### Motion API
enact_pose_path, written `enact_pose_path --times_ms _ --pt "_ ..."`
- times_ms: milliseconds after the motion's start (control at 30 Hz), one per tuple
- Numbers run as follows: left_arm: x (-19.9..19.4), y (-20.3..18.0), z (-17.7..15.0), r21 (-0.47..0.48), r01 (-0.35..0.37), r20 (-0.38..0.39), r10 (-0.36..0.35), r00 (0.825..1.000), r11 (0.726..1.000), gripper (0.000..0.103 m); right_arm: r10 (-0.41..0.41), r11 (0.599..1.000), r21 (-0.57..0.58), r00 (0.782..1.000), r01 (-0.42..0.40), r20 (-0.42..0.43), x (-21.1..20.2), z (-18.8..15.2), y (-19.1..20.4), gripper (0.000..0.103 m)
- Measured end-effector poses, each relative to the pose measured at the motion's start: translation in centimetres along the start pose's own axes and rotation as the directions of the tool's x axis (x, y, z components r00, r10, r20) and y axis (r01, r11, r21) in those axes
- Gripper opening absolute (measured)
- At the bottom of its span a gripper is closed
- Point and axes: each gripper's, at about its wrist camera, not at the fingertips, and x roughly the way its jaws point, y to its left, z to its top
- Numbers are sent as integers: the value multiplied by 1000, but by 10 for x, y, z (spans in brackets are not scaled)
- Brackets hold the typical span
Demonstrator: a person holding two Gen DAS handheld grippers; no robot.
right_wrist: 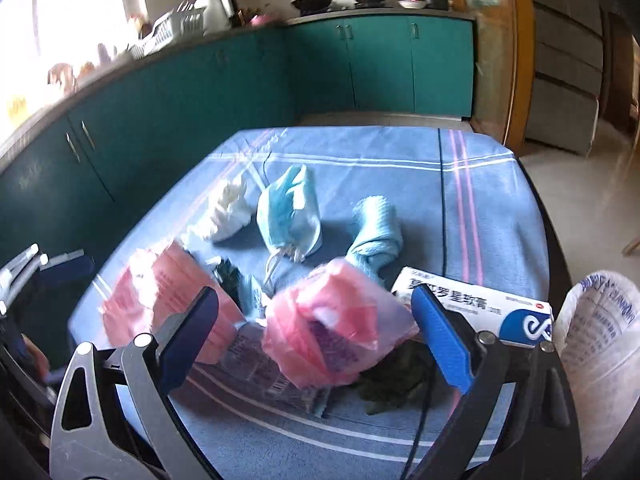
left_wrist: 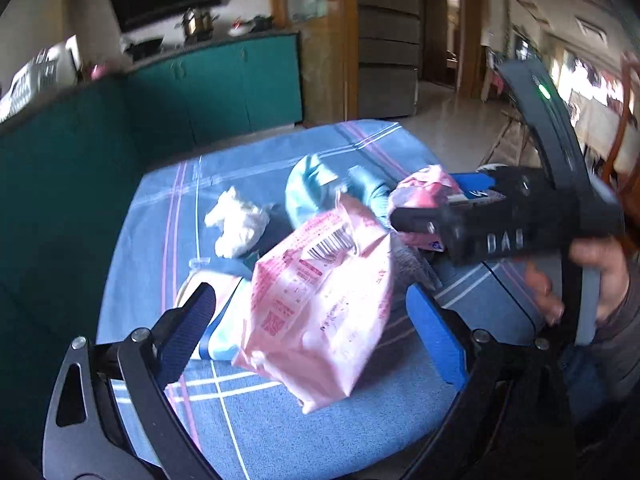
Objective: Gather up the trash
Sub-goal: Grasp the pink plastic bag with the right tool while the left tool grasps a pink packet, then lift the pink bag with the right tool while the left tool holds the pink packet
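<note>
left gripper point(left_wrist: 308, 312): fingers spread wide, straddling the big pink printed packet point(left_wrist: 324, 304) but not pinching it yet. The packet lies on the blue checked tablecloth point(left_wrist: 168, 200), propped partly on a white and blue packet point(left_wrist: 224, 320) beneath it.

crumpled tissue point(right_wrist: 228, 212): far left of the pile, a bit apart from everything else.

face mask point(right_wrist: 288, 216): light blue, just right of the tissue, ear loops trailing toward the camera.

light blue cloth point(right_wrist: 376, 236): rolled up, right of the mask.

right gripper point(right_wrist: 316, 320): also splayed open, the crinkly pink plastic bag point(right_wrist: 336, 328) sits between its fingers, nothing squeezed.

ointment box point(right_wrist: 480, 308): right edge, touching the right finger's outer side.

white sack point(right_wrist: 600, 344): far right, probably where the trash goes.

risk: both pink things are slippery film, so a shallow pinch could let them slide out. The pile is crowded, and mask loops or the dark scrap point(right_wrist: 392, 384) could get dragged along. The two grippers are close enough to bump.
</note>
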Motion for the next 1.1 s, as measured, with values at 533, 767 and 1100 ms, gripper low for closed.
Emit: enact_pose_path --times_ms 533,767,1100 --pt "10 2 -3 -37 61 -60 -63 996 997 72 47 999 -7 990 -46 133 -24 -12 -12 72" --pt "13 11 -2 -102 89 -49 -94 994 991 12 33 998 46 983 -42 179 -36 -9 -31 72" --pt "-12 19 2 -146 98 123 -80 989 984 4 -4 992 121 980 -20 200 -42 -16 -57 72"
